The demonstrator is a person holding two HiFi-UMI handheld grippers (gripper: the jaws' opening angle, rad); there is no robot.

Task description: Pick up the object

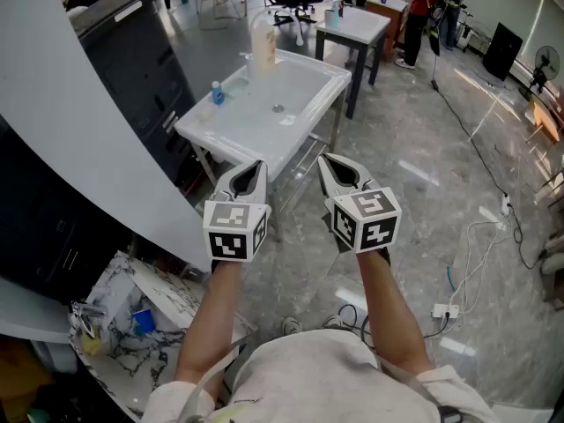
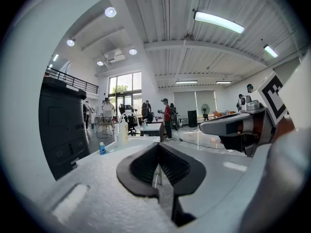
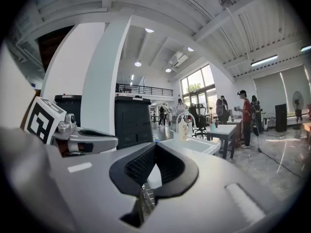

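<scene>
White basin-topped table point(image 1: 304, 95) at 12 o'clock, carrying tall pale plastic bottle point(image 1: 263, 47) and small blue bottle point(image 1: 217, 92); which is meant, unclear. Clenched and empty: left tongs point(image 1: 251, 169), right tongs point(image 1: 331, 162), well short of table. Pickup not begun: approach, grasp, lift all left.

Arms outstretched, left tool point(image 1: 256, 167) and right tool point(image 1: 326, 162) closed.

Left claw point(image 2: 158, 145) closed, tips together.
</scene>
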